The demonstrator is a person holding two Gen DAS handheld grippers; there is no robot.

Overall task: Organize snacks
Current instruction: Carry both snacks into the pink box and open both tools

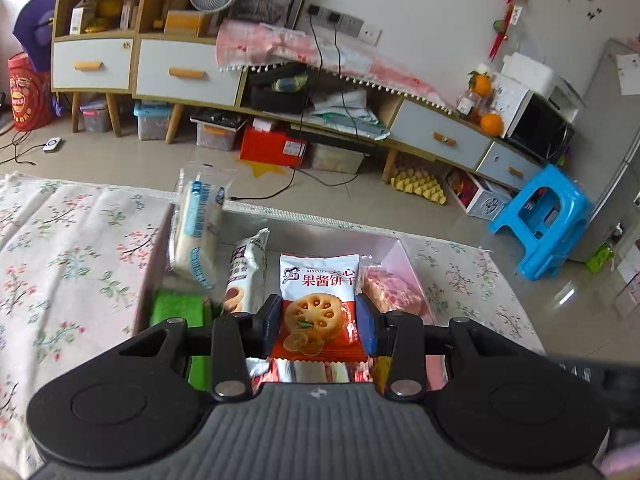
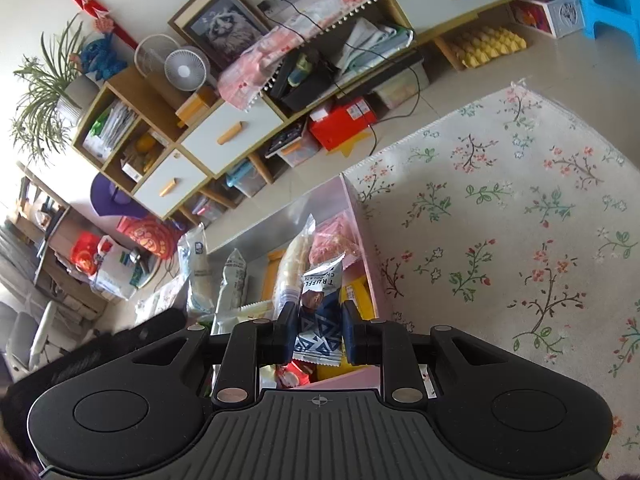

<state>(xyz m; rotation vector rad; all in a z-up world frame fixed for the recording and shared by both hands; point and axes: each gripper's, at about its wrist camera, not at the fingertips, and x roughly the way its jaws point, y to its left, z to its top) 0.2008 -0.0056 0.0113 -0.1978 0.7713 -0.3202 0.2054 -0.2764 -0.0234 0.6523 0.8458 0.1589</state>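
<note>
My left gripper (image 1: 318, 326) is shut on a red and white jam biscuit packet (image 1: 318, 300), held over the pink storage box (image 1: 404, 256). In the box stand a white bread packet (image 1: 196, 232), a white biscuit packet (image 1: 248, 276), a pink meat snack (image 1: 390, 290) and a green pack (image 1: 176, 308). My right gripper (image 2: 319, 330) is shut on a blue and white truffle chocolate packet (image 2: 320, 316), held over the same box (image 2: 362, 236), where the bread packet (image 2: 198, 276) and a long bun packet (image 2: 294, 264) stand upright.
The box sits on a floral cloth (image 1: 68, 248) that also shows in the right wrist view (image 2: 500, 208). Beyond the cloth's far edge is a tiled floor with a blue stool (image 1: 544, 220), a low cabinet (image 1: 440, 136) and storage bins beneath it.
</note>
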